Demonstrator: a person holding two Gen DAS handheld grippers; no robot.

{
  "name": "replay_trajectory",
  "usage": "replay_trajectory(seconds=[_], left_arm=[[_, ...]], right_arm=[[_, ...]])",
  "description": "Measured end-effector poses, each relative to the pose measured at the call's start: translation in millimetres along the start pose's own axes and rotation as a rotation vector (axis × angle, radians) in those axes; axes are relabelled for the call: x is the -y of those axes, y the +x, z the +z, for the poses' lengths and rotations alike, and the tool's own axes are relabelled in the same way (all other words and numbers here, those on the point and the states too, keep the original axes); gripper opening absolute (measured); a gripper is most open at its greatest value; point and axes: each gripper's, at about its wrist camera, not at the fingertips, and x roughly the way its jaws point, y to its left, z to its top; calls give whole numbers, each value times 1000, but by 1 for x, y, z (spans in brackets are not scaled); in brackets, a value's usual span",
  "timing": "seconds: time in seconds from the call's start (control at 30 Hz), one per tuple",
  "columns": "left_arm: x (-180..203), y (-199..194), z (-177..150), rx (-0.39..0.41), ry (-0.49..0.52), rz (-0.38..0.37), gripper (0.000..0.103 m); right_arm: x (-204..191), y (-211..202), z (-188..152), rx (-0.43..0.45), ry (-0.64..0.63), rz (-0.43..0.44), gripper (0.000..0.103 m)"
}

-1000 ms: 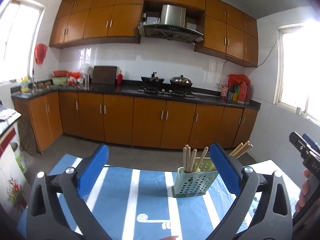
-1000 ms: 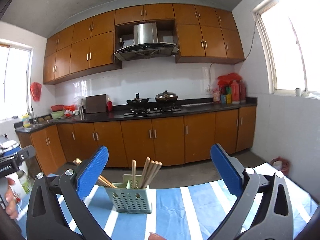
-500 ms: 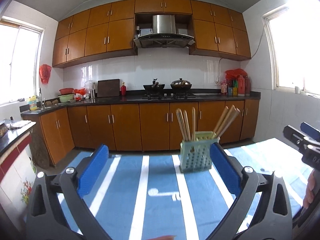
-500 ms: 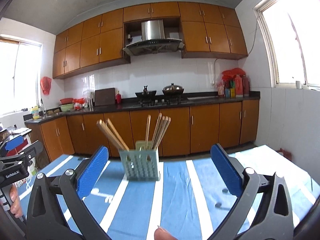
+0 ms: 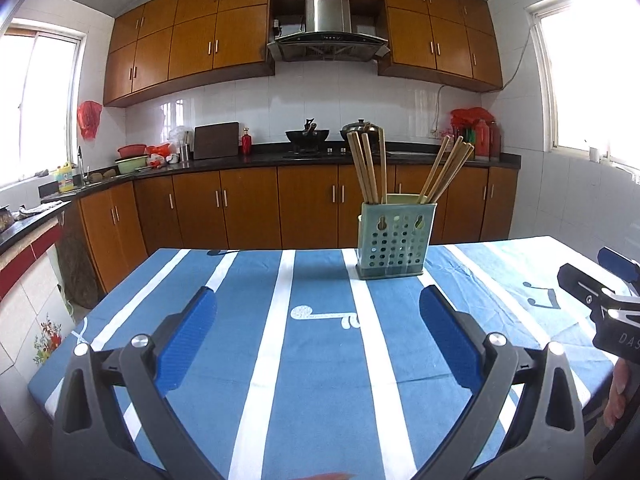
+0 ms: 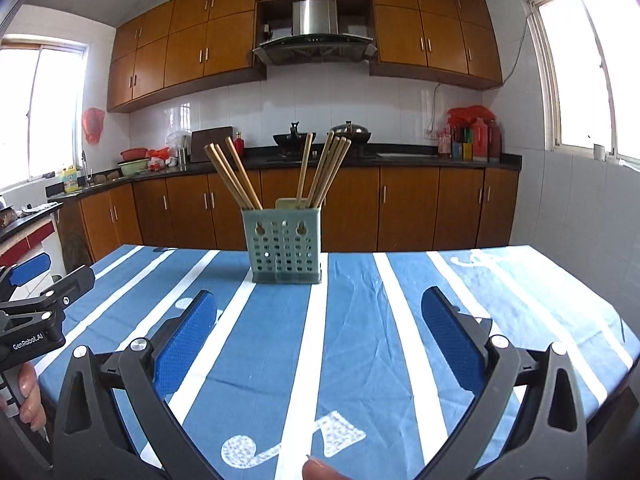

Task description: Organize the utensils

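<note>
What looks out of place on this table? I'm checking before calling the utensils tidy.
Nothing stands out. The green holder stands upright on the striped tablecloth, with the chopsticks all inside, leaning in two loose bunches. Both the left gripper and right gripper are open and empty.

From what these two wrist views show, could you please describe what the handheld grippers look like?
Both are alike: the left gripper and right gripper have black plastic frames with silver screws and two fingers faced with blue textured pads. The left one's side carries white "GenRobot.AI" lettering. No cables or sleeves are visible.
</note>
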Motion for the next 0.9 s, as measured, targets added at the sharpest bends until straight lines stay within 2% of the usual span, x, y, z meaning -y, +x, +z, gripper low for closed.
replay_trajectory(seconds=[0.37,0.9], left_arm=[[8,4,-20,-23,7,-18,99],[11,6,-25,-30,-3,-34,99]], right_arm=[[-5,4,-17,-30,-19,-9,101],[-3,7,-21,-61,-4,3,101]])
